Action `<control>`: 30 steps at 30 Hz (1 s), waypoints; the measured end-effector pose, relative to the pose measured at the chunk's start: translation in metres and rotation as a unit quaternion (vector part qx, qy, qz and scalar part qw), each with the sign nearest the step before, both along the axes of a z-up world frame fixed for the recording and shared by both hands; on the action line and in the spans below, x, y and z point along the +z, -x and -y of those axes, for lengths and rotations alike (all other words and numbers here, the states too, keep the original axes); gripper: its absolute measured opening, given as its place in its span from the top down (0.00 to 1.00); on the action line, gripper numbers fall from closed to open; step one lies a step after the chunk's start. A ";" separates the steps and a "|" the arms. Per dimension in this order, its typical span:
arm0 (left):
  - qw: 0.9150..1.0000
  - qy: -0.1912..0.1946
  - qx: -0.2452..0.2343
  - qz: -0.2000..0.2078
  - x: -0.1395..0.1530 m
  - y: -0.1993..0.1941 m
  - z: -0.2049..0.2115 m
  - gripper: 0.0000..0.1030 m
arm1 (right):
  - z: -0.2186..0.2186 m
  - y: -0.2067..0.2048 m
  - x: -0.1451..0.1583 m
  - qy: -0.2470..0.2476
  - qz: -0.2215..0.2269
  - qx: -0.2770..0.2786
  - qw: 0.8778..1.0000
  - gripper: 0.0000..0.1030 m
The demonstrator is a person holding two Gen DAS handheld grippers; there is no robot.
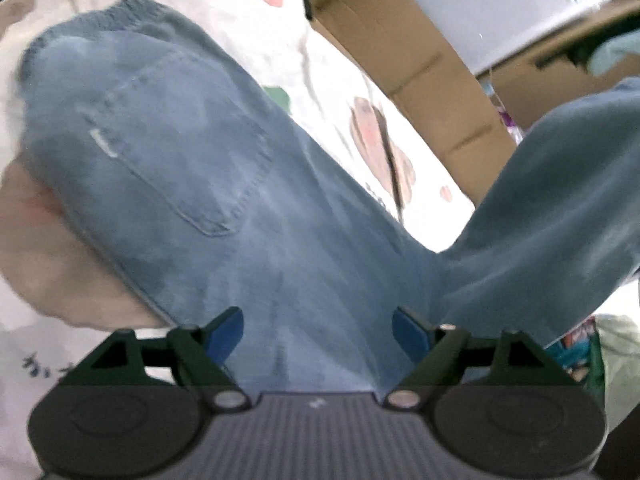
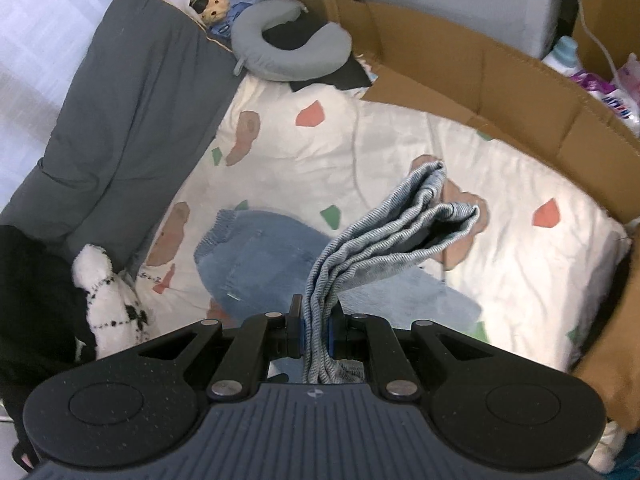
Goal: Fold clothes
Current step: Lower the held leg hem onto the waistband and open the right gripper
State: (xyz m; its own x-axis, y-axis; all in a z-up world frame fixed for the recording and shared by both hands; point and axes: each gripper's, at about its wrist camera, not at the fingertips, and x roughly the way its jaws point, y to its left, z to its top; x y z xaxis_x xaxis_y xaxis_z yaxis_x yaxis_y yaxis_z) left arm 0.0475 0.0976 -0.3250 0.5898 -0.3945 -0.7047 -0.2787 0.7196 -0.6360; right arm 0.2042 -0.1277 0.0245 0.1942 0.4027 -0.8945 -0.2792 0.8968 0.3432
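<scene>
A pair of blue jeans lies on a white patterned bedsheet, waistband far from me and a back pocket facing up. My left gripper hovers just above the denim, open, with nothing pinched between its blue pads. One trouser leg rises off the bed at the right. In the right wrist view my right gripper is shut on the bunched leg ends of the jeans, which stand up from the jaws. The rest of the jeans lies flat on the sheet below.
A grey folded quilt lies along the left of the bed, with a grey neck pillow and a small plush toy at the far end. A white fuzzy garment lies at the near left. Cardboard walls border the bed's right side.
</scene>
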 end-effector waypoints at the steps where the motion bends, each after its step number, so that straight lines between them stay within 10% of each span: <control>1: 1.000 0.003 0.007 0.000 0.000 0.003 -0.003 0.18 | -0.006 -0.002 -0.003 -0.003 -0.002 -0.001 1.000 0.91; 30: 0.994 0.008 0.106 -0.019 -0.011 0.065 -0.056 0.18 | -0.161 -0.055 -0.194 -0.022 -0.107 -0.003 0.994 0.91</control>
State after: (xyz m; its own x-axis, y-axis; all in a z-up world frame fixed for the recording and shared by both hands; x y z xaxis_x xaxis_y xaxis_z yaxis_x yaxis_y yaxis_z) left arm -0.0174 0.1532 -0.3357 0.6343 -0.2754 -0.7223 -0.4462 0.6326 -0.6330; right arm 0.2588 0.0332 -0.1696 0.0042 0.4420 -0.8970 -0.1914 0.8808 0.4331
